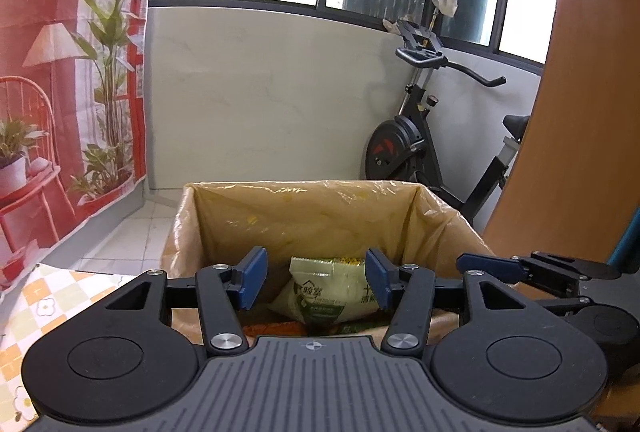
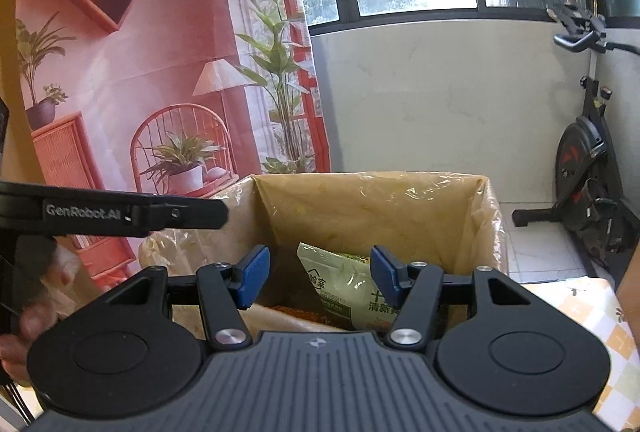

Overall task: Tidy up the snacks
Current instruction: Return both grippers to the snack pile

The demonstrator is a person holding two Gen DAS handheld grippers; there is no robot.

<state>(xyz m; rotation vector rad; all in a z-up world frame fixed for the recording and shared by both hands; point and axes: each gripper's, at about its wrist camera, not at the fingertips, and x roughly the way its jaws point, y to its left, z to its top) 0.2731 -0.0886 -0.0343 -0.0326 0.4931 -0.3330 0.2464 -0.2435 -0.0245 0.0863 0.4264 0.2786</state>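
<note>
A cardboard box (image 1: pixel 304 192) lined with a clear plastic bag stands open in front of both grippers, its rim (image 2: pixel 360 178) also in the right wrist view. Inside lies a pale green snack packet (image 1: pixel 324 292) with printed characters, tilted on top of orange packets (image 1: pixel 272 328). My left gripper (image 1: pixel 316 282) hovers over the box's near edge, open, blue pads apart and touching nothing. My right gripper (image 2: pixel 320 280) is likewise open above the green packet (image 2: pixel 344 284), which lies lower in the box. A finger of the right gripper (image 1: pixel 492 266) shows beside the left one.
A checkered tablecloth (image 1: pixel 40 304) covers the table under the box. An exercise bike (image 1: pixel 420 136) stands by the white wall at the right. A printed red backdrop (image 2: pixel 140 72) hangs at the left. The left gripper's finger (image 2: pixel 160 214) and a hand (image 2: pixel 36 312) sit at the left edge.
</note>
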